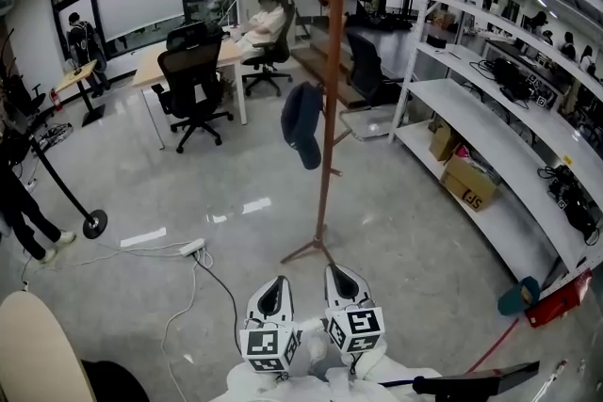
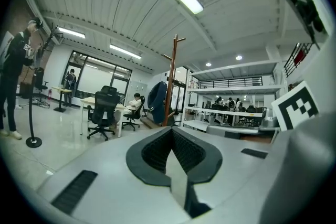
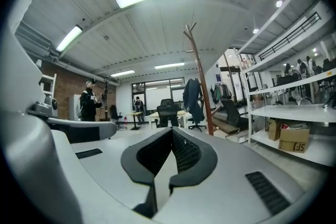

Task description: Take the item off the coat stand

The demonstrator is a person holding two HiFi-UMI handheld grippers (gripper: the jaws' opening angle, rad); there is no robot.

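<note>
A tall wooden coat stand [image 1: 329, 108] rises from the grey floor ahead of me. A dark blue garment [image 1: 301, 135] hangs from a peg on its left side, about halfway up. Both grippers sit low at the bottom of the head view, well short of the stand's feet. The left gripper [image 1: 274, 289] and the right gripper [image 1: 343, 278] are both shut with nothing between them. The left gripper view shows the stand [image 2: 171, 81] and the garment [image 2: 156, 102] far off beyond the closed tips [image 2: 171, 131]. The right gripper view shows the same stand [image 3: 202, 81] and garment [image 3: 192, 98] beyond its tips [image 3: 171, 131].
White shelving [image 1: 490, 122] runs along the right with a cardboard box [image 1: 468, 182] on the lowest level. A black office chair [image 1: 193, 85] and a desk [image 1: 151, 66] stand at the back left. A power strip [image 1: 192, 248] and cable lie on the floor. A person [image 1: 19, 202] stands at far left.
</note>
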